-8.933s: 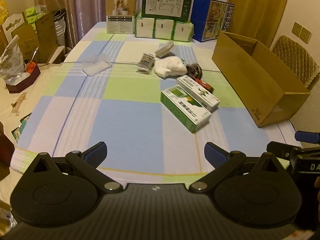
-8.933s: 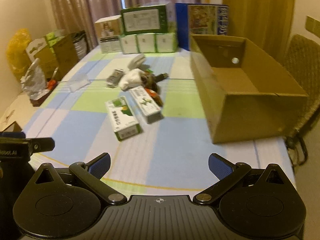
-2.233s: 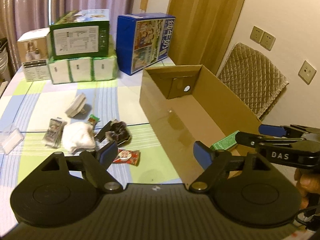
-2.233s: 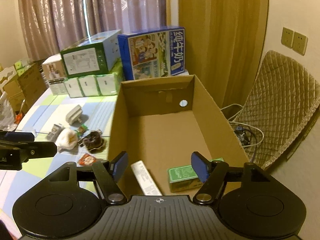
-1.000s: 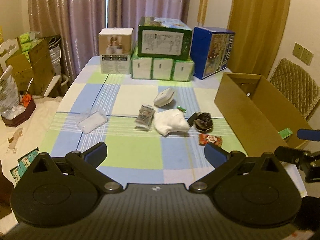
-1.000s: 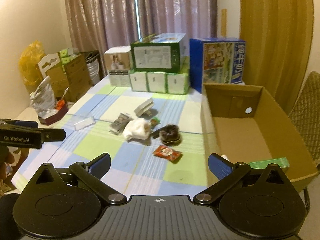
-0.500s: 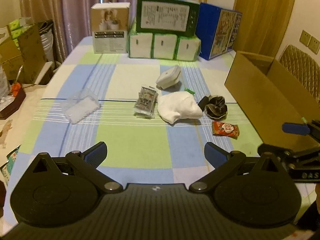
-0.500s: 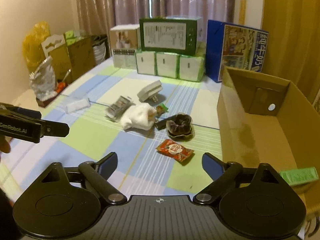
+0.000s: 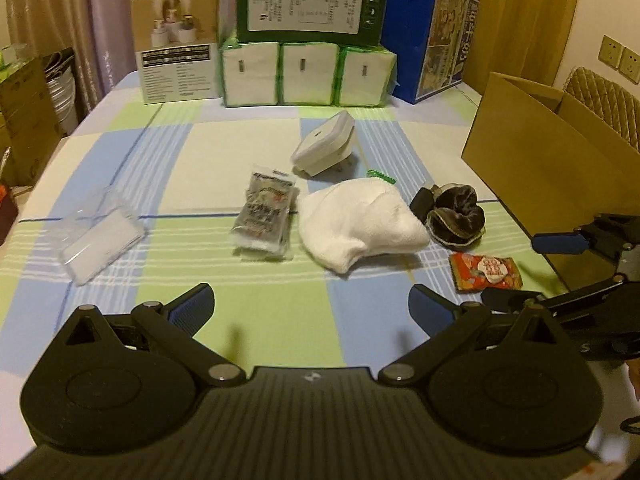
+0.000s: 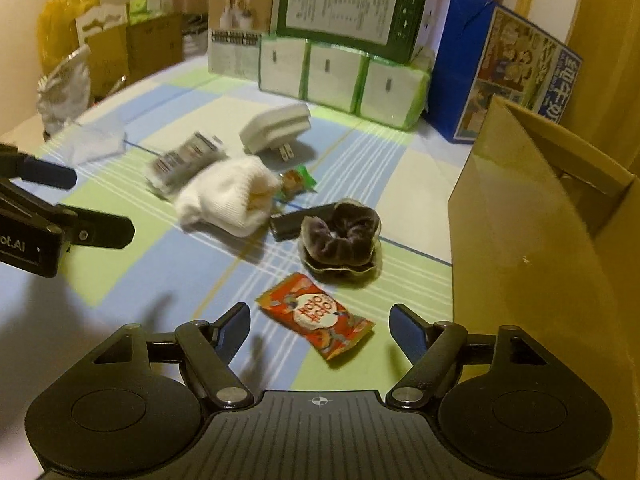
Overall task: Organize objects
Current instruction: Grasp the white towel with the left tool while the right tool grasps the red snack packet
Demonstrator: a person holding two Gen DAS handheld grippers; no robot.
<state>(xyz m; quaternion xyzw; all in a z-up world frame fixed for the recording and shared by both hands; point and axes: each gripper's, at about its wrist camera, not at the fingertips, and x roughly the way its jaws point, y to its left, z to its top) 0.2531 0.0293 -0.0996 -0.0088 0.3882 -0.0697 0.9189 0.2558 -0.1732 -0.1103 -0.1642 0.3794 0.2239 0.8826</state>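
on the checked cloth of the bench point(image 9: 120, 152), at nine o'clock, the clear plastic case point(image 9: 100, 240) lies where it lay a second ago. next come the silvery foil sachet point(image 9: 266, 212), the white plug adapter point(image 9: 324, 146) at twelve o'clock, the folded white towel point(image 9: 356, 224) and the dark velvet scrunchie point(image 10: 340, 236). both cameras have dropped closer to this pile within the last second. the left gripper point(image 9: 310, 310) hangs empty, jaws wide apart. the right gripper point(image 10: 320, 328), also spread and empty, now brackets the red snack packet point(image 10: 316, 326), which looks like the next pick. the two green boxes are gone from the bench; the open brown cardboard box point(image 10: 536, 240) stands at three o'clock, so several items remain to sort.
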